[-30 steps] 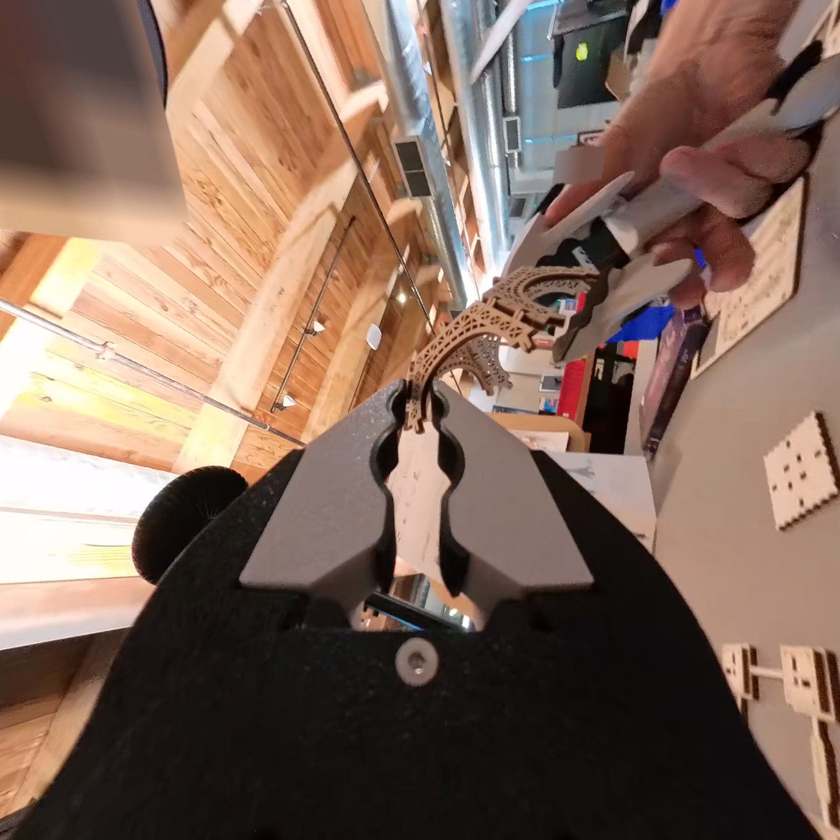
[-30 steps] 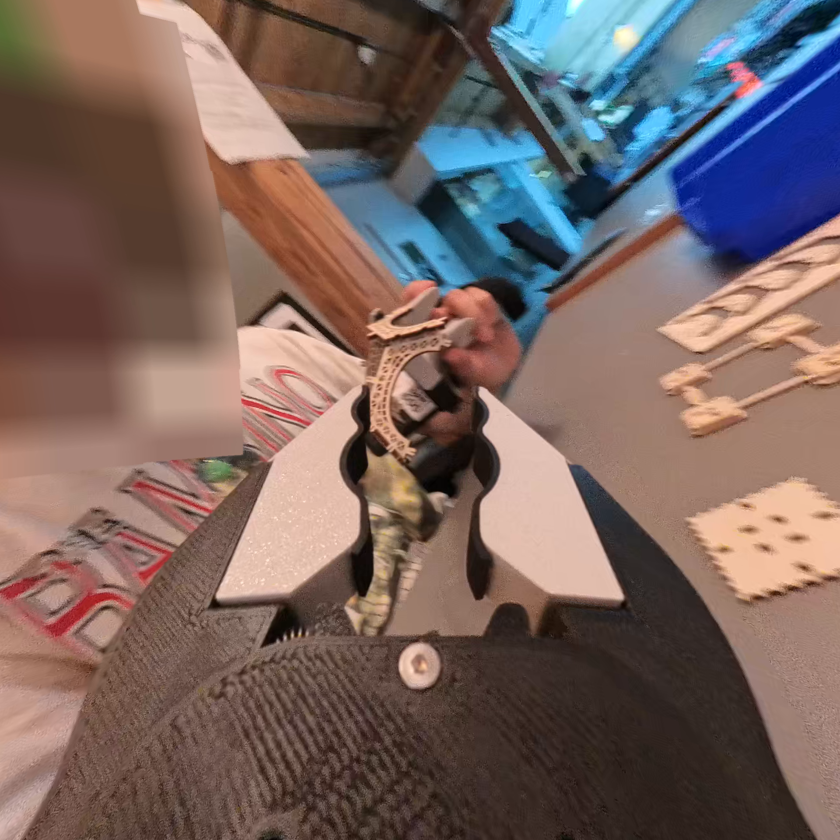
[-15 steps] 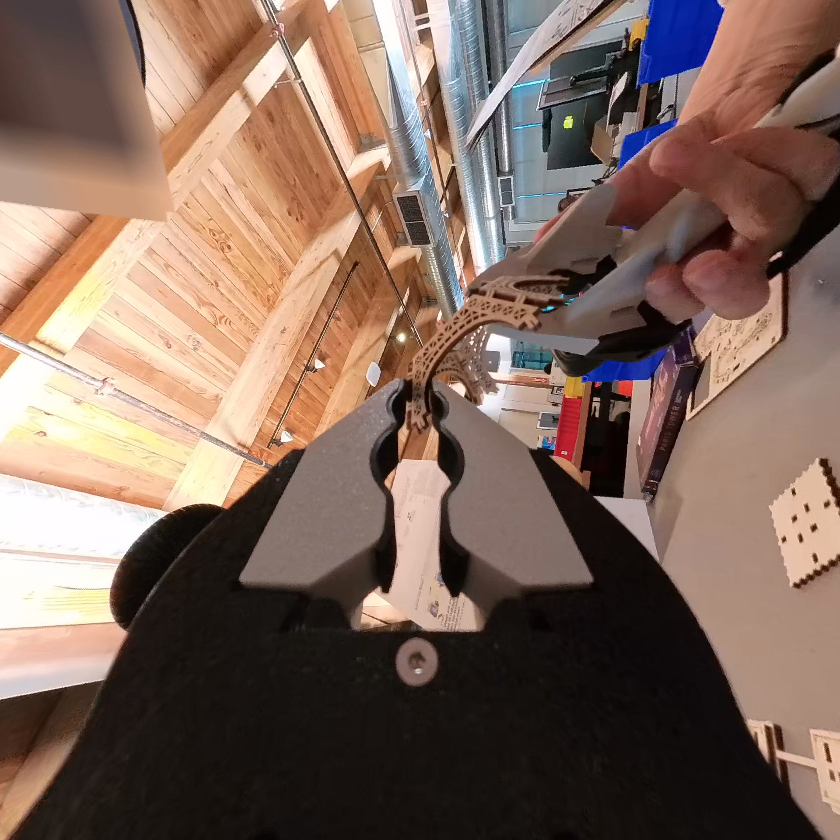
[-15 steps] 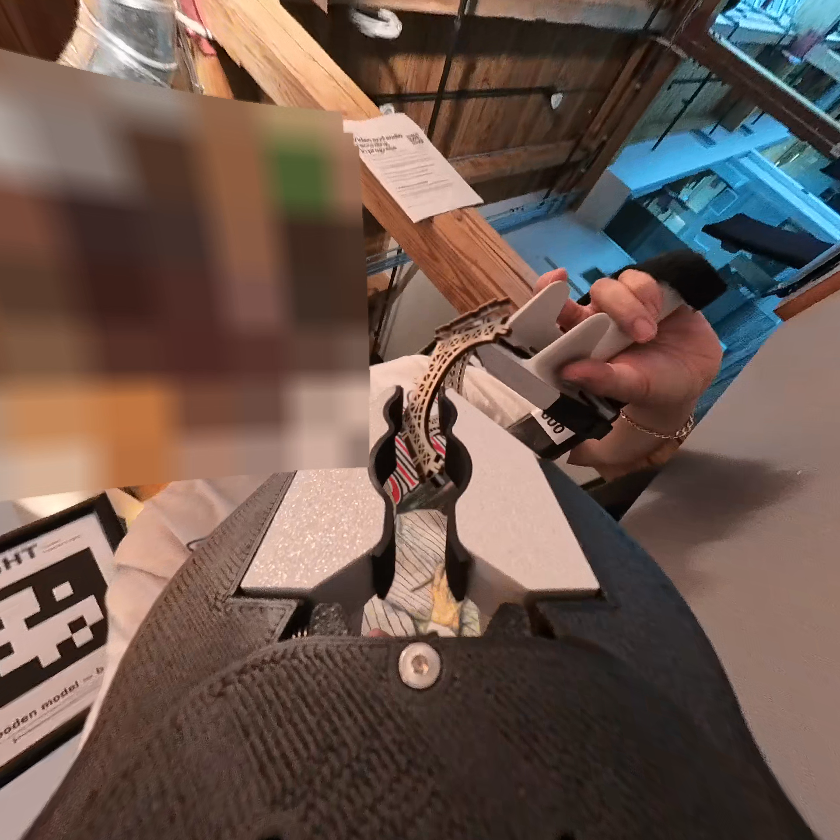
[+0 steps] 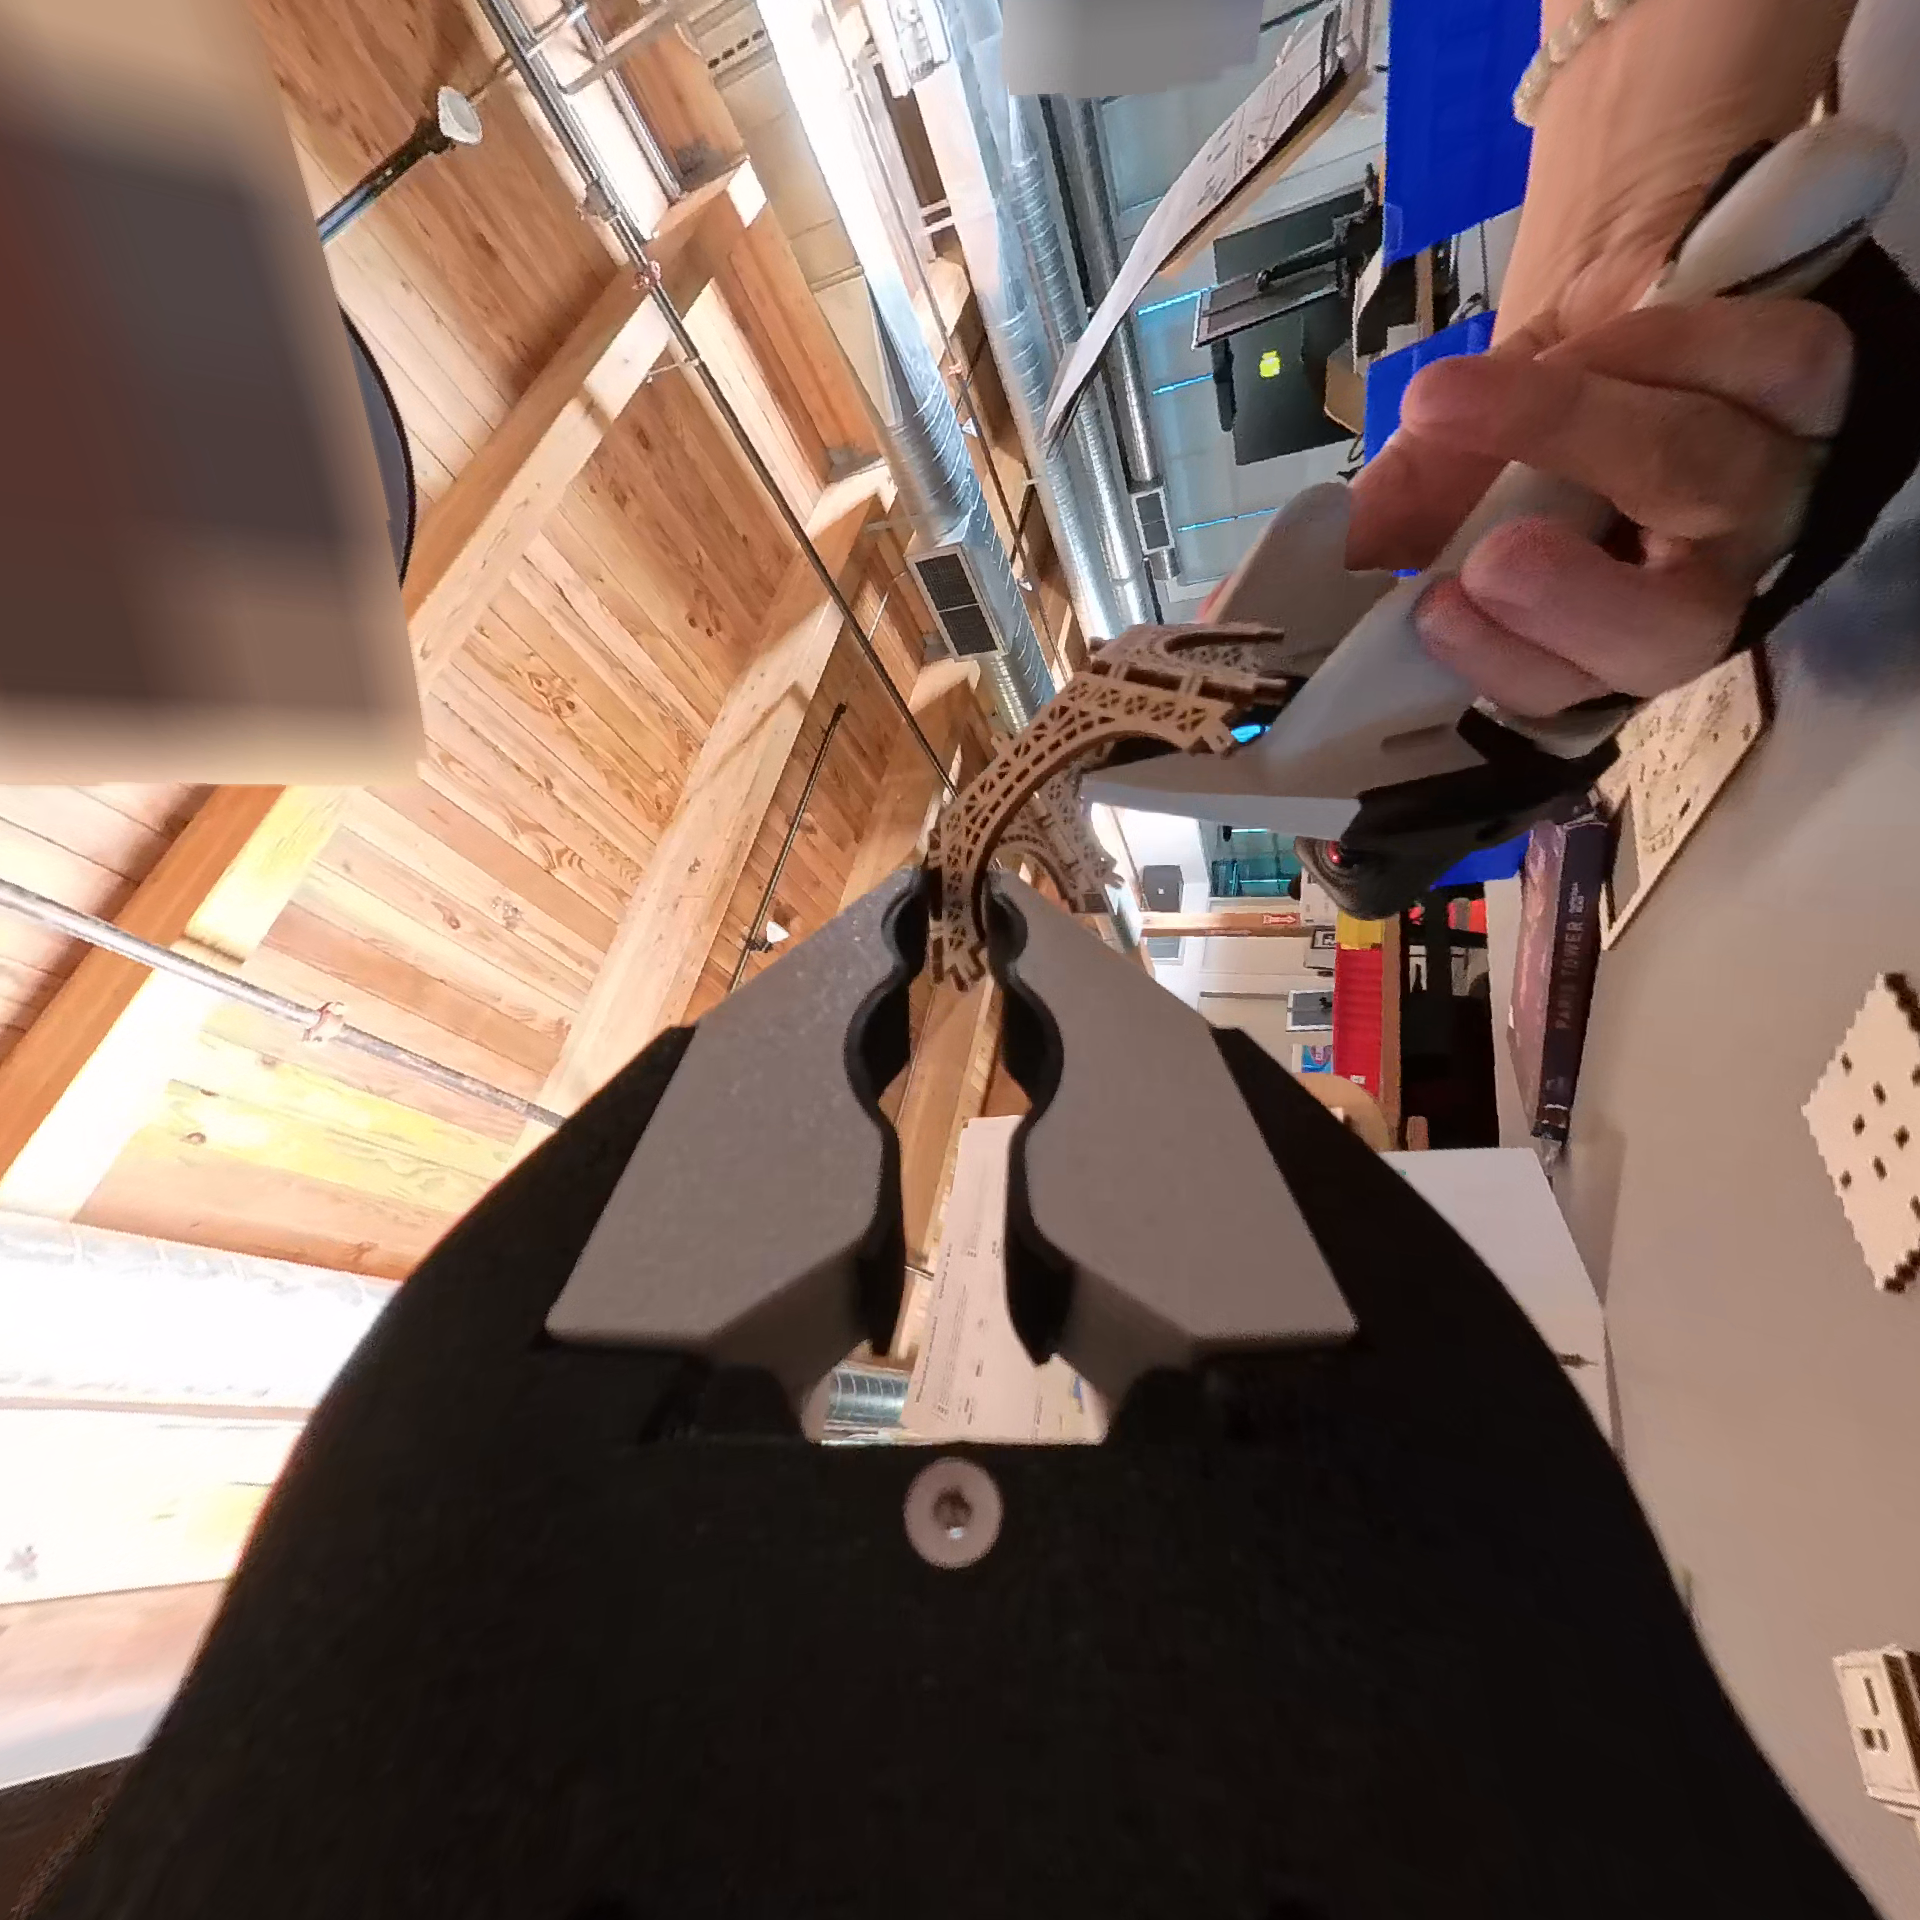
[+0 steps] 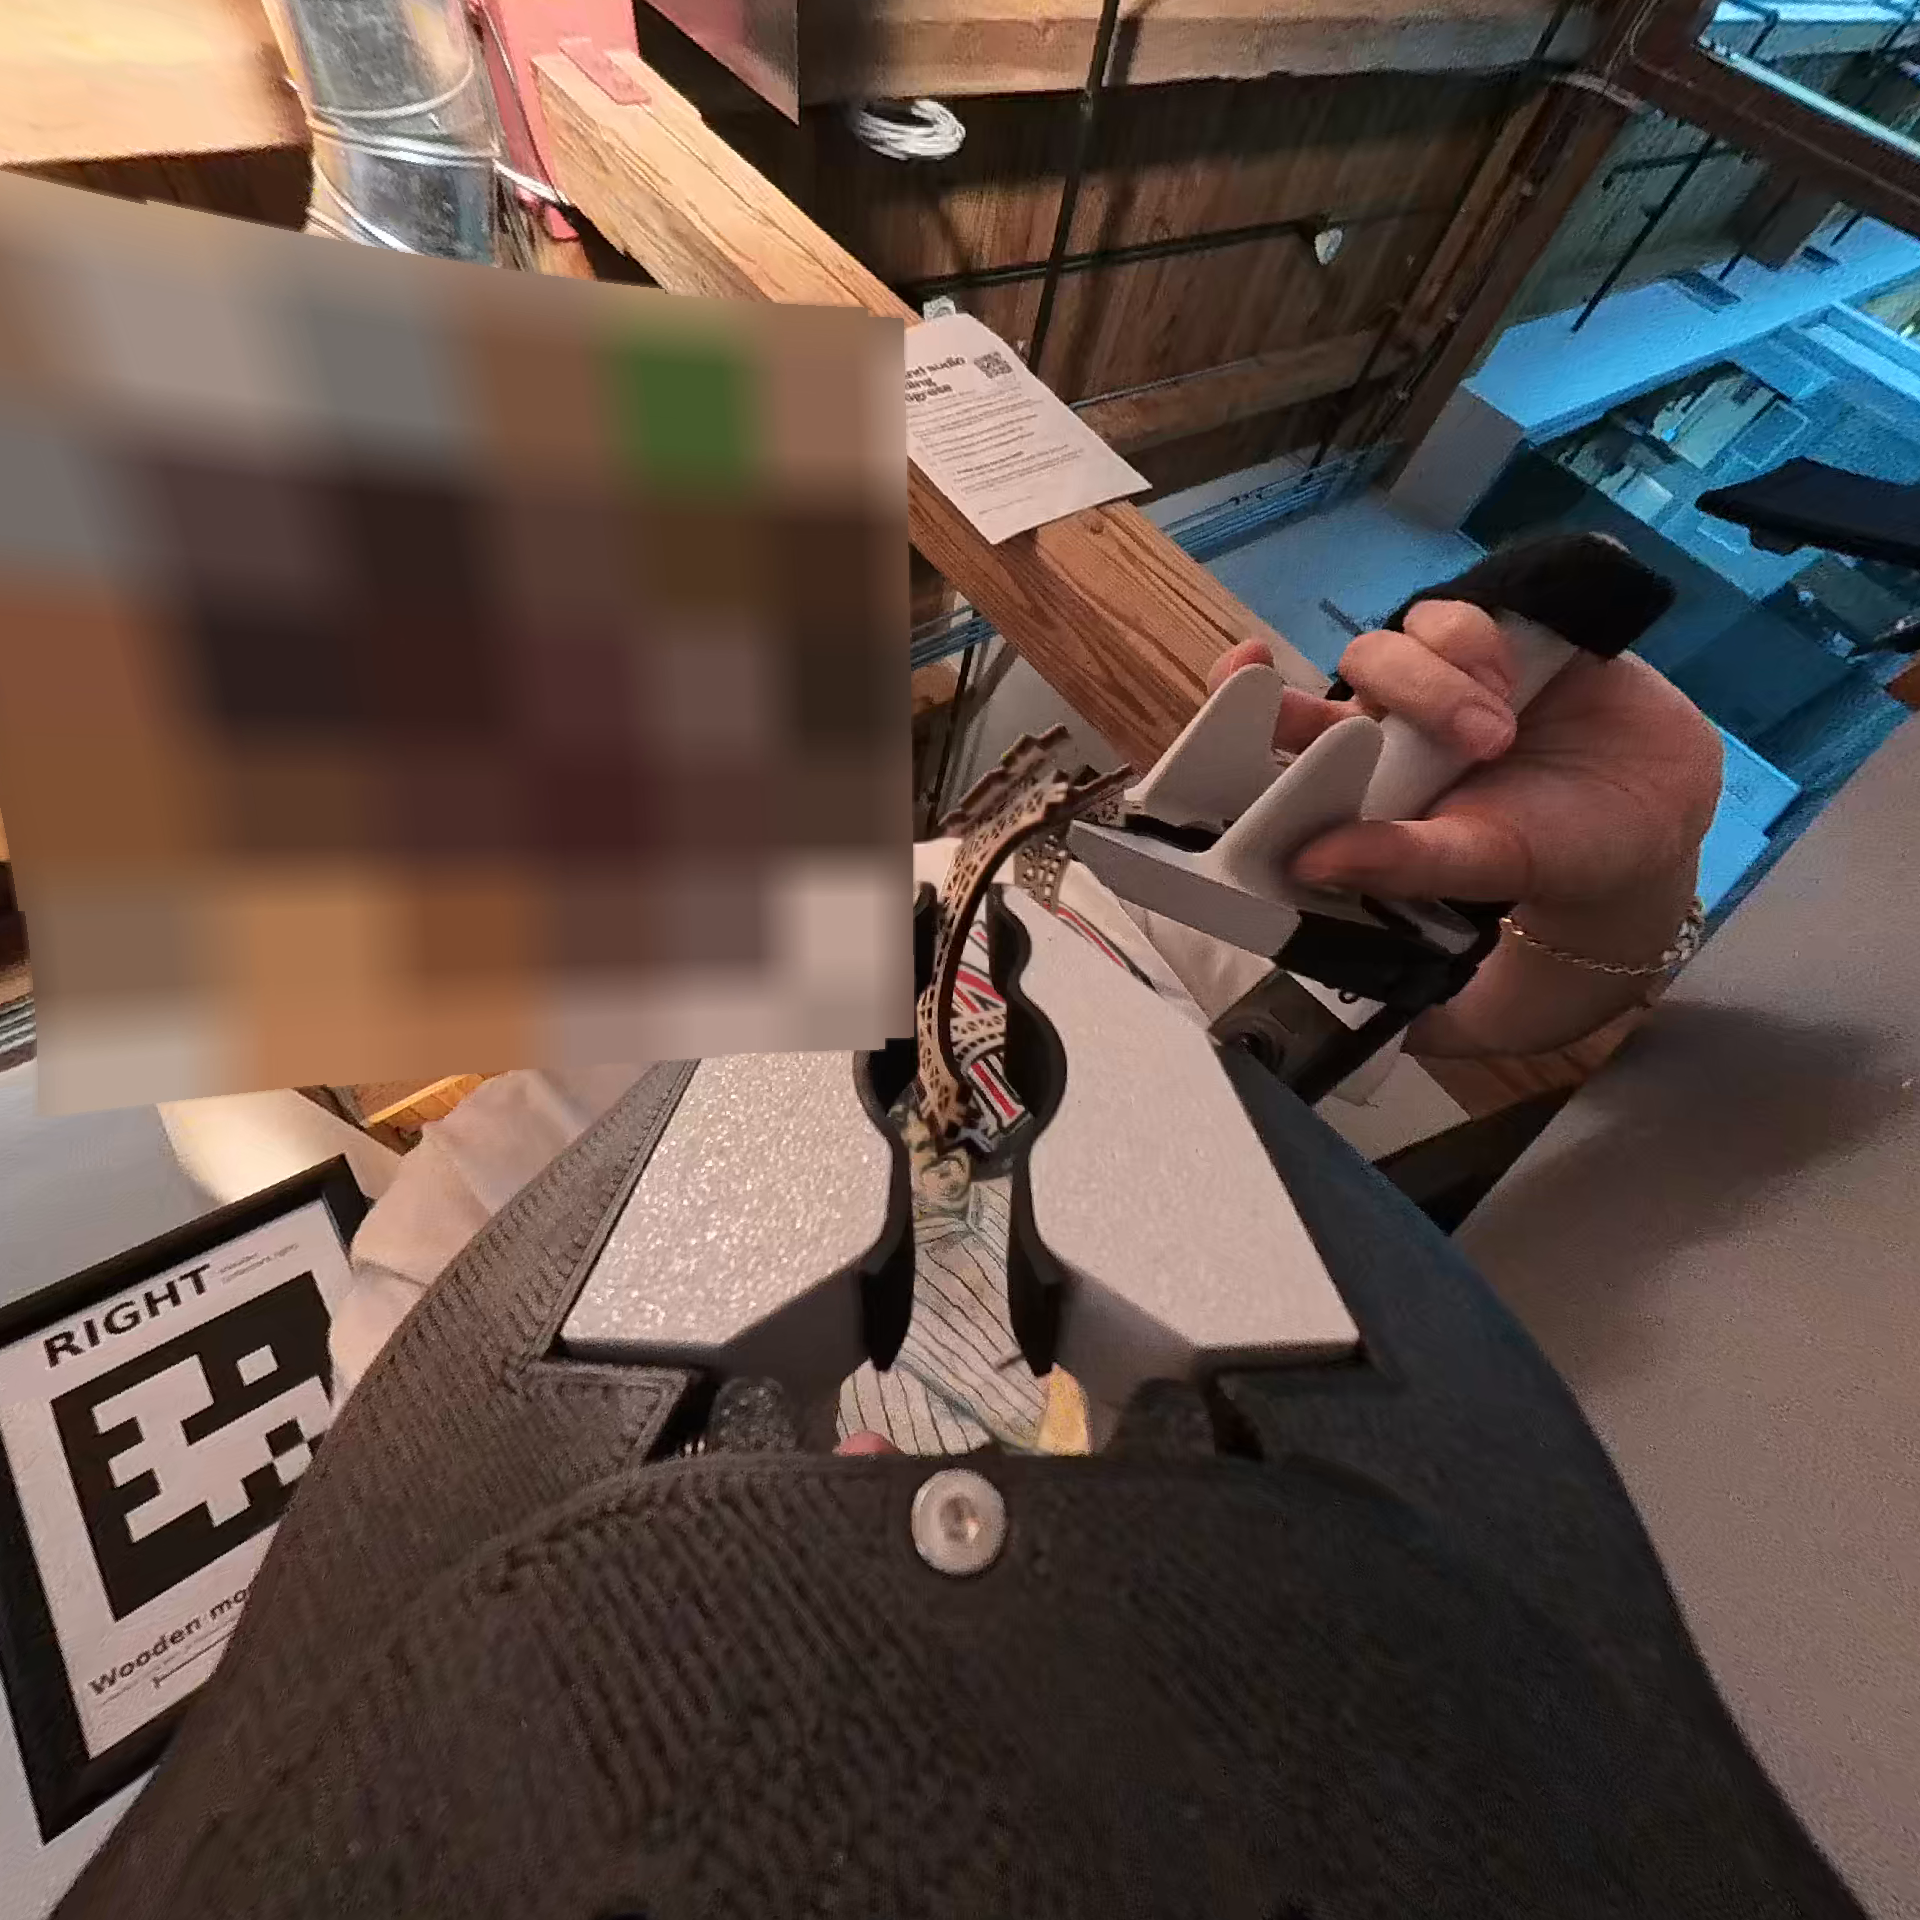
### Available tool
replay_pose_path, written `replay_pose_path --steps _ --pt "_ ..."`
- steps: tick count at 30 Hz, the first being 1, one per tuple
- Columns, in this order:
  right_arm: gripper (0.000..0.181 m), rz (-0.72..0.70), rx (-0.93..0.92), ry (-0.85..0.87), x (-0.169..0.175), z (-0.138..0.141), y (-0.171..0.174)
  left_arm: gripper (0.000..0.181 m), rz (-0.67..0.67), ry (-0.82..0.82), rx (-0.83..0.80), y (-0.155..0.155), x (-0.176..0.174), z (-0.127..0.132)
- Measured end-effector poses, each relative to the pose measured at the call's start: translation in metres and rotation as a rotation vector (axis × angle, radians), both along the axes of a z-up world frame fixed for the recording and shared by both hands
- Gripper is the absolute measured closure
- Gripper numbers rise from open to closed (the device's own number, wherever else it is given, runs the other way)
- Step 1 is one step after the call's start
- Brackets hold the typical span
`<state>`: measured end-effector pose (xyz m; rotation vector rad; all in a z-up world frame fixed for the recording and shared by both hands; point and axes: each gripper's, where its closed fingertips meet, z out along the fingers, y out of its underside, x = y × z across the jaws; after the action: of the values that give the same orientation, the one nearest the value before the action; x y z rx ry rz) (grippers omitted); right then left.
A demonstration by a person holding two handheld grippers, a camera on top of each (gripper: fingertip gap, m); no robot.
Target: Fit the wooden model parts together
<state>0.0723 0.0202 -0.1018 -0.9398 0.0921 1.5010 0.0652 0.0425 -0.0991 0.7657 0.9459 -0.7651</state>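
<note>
A curved brown wooden lattice arch (image 5: 1049,748) is held in the air between both grippers. My left gripper (image 5: 961,920) is shut on its lower end at the fingertips. The right gripper (image 5: 1262,707), held by a hand, grips the arch's upper end from the right. In the right wrist view the arch (image 6: 961,925) runs between my right gripper (image 6: 956,935) fingers, which are shut on it. The left gripper (image 6: 1091,831) meets the arch's top from the right there. A second small lattice piece (image 6: 1044,862) shows behind the arch.
The grey table (image 5: 1766,1455) lies along the right edge. On it are a square wooden plate with holes (image 5: 1860,1143), a wooden parts sheet (image 5: 1683,769), a dark box (image 5: 1558,997) and small wooden parts (image 5: 1881,1756). A framed marker card (image 6: 177,1455) stands at left.
My right gripper went from wide open to shut on the arch. Both grippers moved closer together and the views swung up away from the table.
</note>
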Motion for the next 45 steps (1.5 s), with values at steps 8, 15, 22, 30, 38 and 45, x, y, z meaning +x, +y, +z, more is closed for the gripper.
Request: replay_pose_path --steps 8,15,22,30,38,45 --pt "0.181 -0.09 -0.018 -0.025 0.012 -0.005 -0.001 0.137 0.019 0.141 -0.014 0.015 0.023 -0.01" --pt "0.181 -0.462 -0.251 -0.261 0.047 -0.026 0.011 0.134 0.017 0.714 -0.101 0.052 0.055 -0.026" --pt "0.181 -0.608 -0.338 -0.562 0.037 -0.035 0.033 0.155 -0.345 1.847 -0.253 0.033 0.057 -0.014" --pt "0.181 -0.65 -0.341 -0.649 0.037 -0.042 0.037 0.172 -0.523 2.28 0.014 0.017 0.056 -0.031" --pt "0.181 -0.611 -0.367 -0.652 0.036 -0.051 0.037 0.178 -0.596 2.354 0.2 0.011 0.051 -0.042" --pt "0.181 -0.603 -0.356 -0.631 0.037 -0.049 0.034 0.18 -0.651 2.375 0.229 0.012 0.051 -0.04"
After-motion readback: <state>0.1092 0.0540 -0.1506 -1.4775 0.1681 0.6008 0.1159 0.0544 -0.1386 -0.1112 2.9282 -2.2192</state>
